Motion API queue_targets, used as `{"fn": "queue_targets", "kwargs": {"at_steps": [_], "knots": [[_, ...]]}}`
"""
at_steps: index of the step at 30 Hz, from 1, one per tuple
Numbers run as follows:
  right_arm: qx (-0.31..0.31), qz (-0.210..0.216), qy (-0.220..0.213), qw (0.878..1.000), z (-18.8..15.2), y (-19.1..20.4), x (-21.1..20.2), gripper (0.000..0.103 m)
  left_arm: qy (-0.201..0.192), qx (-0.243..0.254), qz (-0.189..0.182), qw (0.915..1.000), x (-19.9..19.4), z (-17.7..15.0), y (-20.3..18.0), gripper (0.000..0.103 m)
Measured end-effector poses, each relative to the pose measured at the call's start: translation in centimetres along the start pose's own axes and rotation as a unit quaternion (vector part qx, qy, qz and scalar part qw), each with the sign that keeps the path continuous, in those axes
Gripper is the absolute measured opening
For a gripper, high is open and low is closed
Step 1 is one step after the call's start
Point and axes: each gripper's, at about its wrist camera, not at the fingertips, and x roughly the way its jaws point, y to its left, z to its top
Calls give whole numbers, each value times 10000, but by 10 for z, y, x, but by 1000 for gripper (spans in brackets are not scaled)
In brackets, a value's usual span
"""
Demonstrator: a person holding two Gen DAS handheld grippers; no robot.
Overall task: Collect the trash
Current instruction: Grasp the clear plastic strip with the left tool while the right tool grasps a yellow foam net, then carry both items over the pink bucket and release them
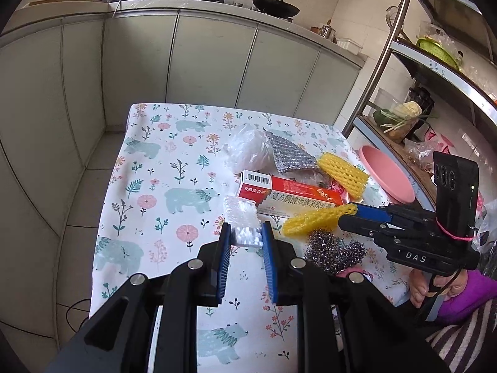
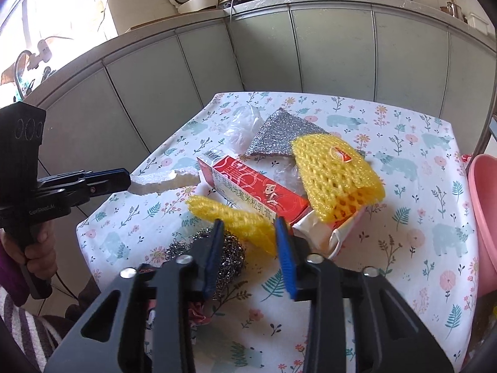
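Trash lies on a bear-print tablecloth (image 1: pixel 161 171). My left gripper (image 1: pixel 247 233) is shut on a white foam piece (image 1: pixel 243 220), which also shows held in the right wrist view (image 2: pixel 155 183). My right gripper (image 2: pixel 248 227) is shut on a small yellow foam net (image 2: pixel 239 217), seen in the left wrist view (image 1: pixel 313 217) held a little above the cloth. A red and white medicine box (image 1: pixel 289 192), a second yellow foam net (image 1: pixel 343 171), a silver bubble mailer (image 1: pixel 289 152), a clear plastic bag (image 1: pixel 245 149) and a steel wool scourer (image 1: pixel 334 250) lie between them.
A pink basin (image 1: pixel 388 172) sits at the table's right edge beside a metal shelf rack (image 1: pixel 435 71) with vegetables. Grey kitchen cabinets (image 1: pixel 202 56) with pans on top stand behind the table. Tiled floor lies to the left.
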Motion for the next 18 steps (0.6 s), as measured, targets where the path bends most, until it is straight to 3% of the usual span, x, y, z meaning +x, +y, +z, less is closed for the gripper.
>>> {"fn": "queue_targets", "kwargs": {"at_steps": [5,18], "knots": [[78,100,-75,9999,0,-3,-7,10,-68,26,16,10000,-5,1,-3,19],[189,188,-750,9968,13,-8,-56,9,-468,125,62,9988,-29,14,-17,19]]}}
